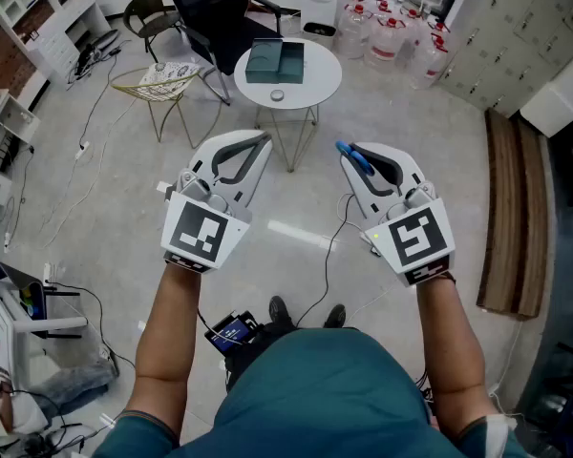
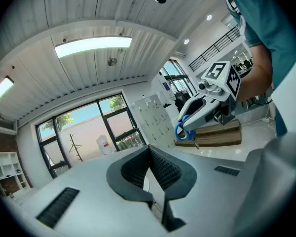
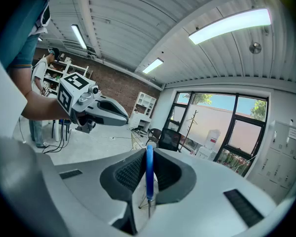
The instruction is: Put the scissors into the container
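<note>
Blue-handled scissors (image 1: 356, 158) are pinched between the jaws of my right gripper (image 1: 349, 151), held in the air over the floor. In the right gripper view the blue handle (image 3: 149, 174) stands edge-on between the closed pads, a thin metal tip showing below. My left gripper (image 1: 265, 141) is shut with nothing in it; its pads meet in the left gripper view (image 2: 149, 149), where the scissors (image 2: 180, 130) also show. The dark green container (image 1: 275, 62) lies on a round white table (image 1: 253, 89) ahead of both grippers.
A small round object (image 1: 278, 94) sits on the table near the container. A wire chair (image 1: 162, 84) and a black office chair (image 1: 215, 8) stand behind left. Water jugs (image 1: 392, 36) are at the back, a wooden bench (image 1: 511, 208) at right, cables (image 1: 81, 151) on the floor.
</note>
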Available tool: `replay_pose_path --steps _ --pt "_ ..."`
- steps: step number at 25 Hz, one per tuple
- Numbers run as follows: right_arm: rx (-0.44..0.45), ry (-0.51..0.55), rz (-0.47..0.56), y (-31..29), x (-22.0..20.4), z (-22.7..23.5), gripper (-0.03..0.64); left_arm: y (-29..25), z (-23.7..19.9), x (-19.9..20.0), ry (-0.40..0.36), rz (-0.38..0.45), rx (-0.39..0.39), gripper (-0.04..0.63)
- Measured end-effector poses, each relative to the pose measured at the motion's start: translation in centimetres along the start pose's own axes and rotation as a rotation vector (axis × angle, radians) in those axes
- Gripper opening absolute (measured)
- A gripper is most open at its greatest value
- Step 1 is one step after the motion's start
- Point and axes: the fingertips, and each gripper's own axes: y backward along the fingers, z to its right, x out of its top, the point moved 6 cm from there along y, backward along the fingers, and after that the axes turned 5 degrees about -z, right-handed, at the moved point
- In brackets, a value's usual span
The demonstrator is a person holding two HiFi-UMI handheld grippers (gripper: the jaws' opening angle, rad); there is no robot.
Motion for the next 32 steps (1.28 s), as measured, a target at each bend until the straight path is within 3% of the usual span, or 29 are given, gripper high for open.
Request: replay_pose_path --steps 20,32 --pt "-0.005 -0.056 0.016 -2.8 0.8 0.0 0.066 -0.7 -2.5 -2.1 0.001 0.001 -0.02 0.017" --pt "-0.043 -0.052 -0.01 -6.3 2.7 -2.8 0.065 0.8 -5.4 -5.2 0.004 0.041 -0.056 0.017"
